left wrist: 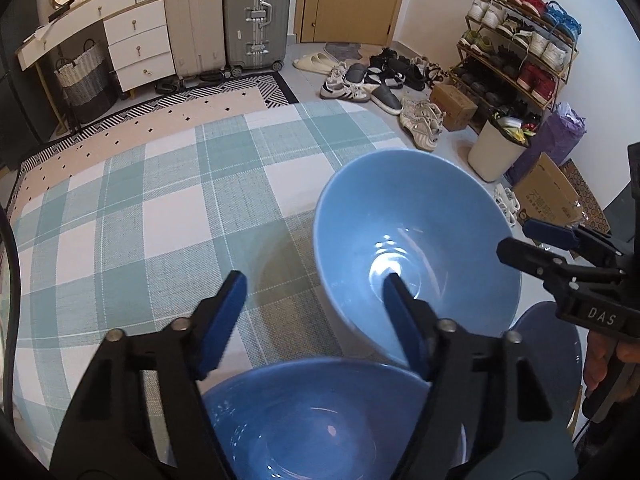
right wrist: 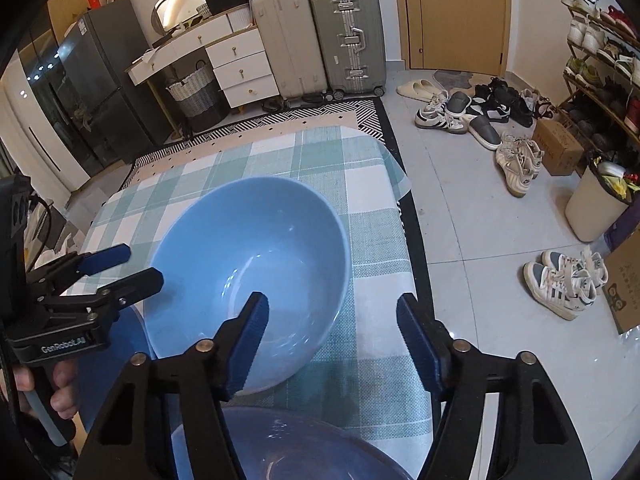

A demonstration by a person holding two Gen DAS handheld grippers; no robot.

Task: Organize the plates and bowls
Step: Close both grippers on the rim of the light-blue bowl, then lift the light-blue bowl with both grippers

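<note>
Flanking the light blue bowl (left wrist: pixel 416 248) on the checked worktop (left wrist: pixel 140 208), left gripper (left wrist: pixel 316 312) and right gripper (right wrist: pixel 332 332) each straddle an opposite rim, half open, pads not visibly pressing; equally near.

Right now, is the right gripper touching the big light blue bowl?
Cannot tell. In the right wrist view the right gripper straddles the light blue bowl's near rim, one finger overlapping the inside; no contact or gap shows plainly.
</note>
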